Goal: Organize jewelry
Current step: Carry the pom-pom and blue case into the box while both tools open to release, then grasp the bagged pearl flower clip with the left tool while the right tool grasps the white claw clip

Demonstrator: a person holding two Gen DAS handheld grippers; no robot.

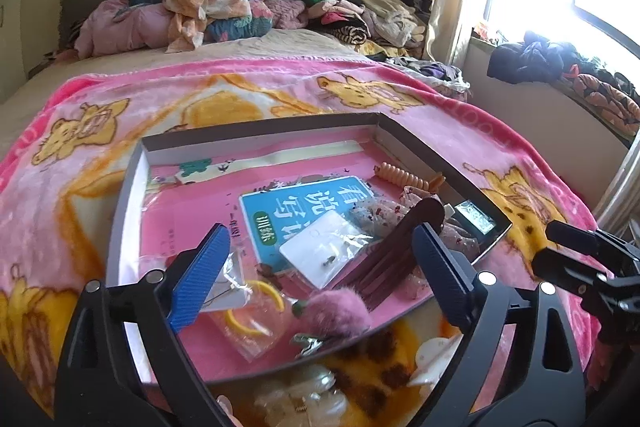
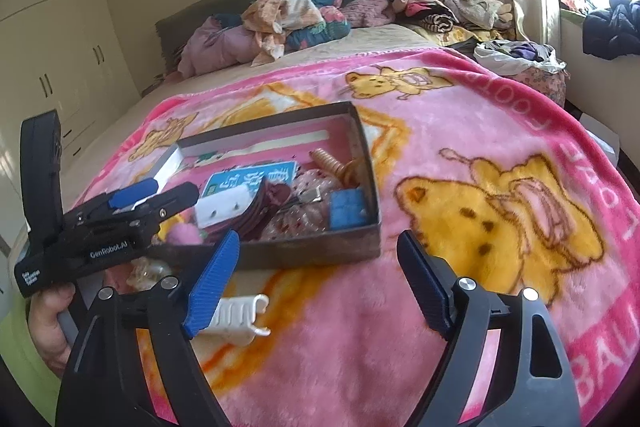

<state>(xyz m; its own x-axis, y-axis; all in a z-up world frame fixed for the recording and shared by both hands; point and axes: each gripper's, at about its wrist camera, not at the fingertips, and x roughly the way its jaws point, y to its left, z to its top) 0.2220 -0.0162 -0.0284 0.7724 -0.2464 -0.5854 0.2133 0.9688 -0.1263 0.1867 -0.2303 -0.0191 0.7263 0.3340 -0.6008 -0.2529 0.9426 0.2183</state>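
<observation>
Pearl-like translucent beads (image 1: 304, 393) lie closest to the left wrist camera, on the blanket just outside the near wall of the box (image 1: 120, 211). Beside them, also outside that wall, is a white plastic hair claw (image 2: 240, 315), which in the right wrist view lies on the blanket just by the left blue pad of the right gripper (image 2: 316, 287).

Inside the box, the jewelry and hair things are crowded toward the near side and the right side. A pink fluffy pompom (image 1: 340, 311) lies against the near wall, with a yellow ring (image 1: 256, 307) in a clear plastic bag just left of it. A dark brown hair comb (image 1: 396, 251) leans over the pompom, and a white earring card (image 1: 324, 251) rests on the blue booklet (image 1: 296, 203) in the middle of the box. An orange spiral hair tie (image 1: 404, 179) sits near the right wall, farther back.

The left gripper (image 1: 320, 259) hovers over the near part of the box with its jaws wide apart, holding nothing. The right gripper is over the pink blanket (image 2: 400, 347), in front of the near right corner of the box, jaws also wide and empty.

The box stands on the pink cartoon blanket, which covers the bed; beyond the box, pillows and clothes (image 1: 208, 3) are piled at the headboard.
</observation>
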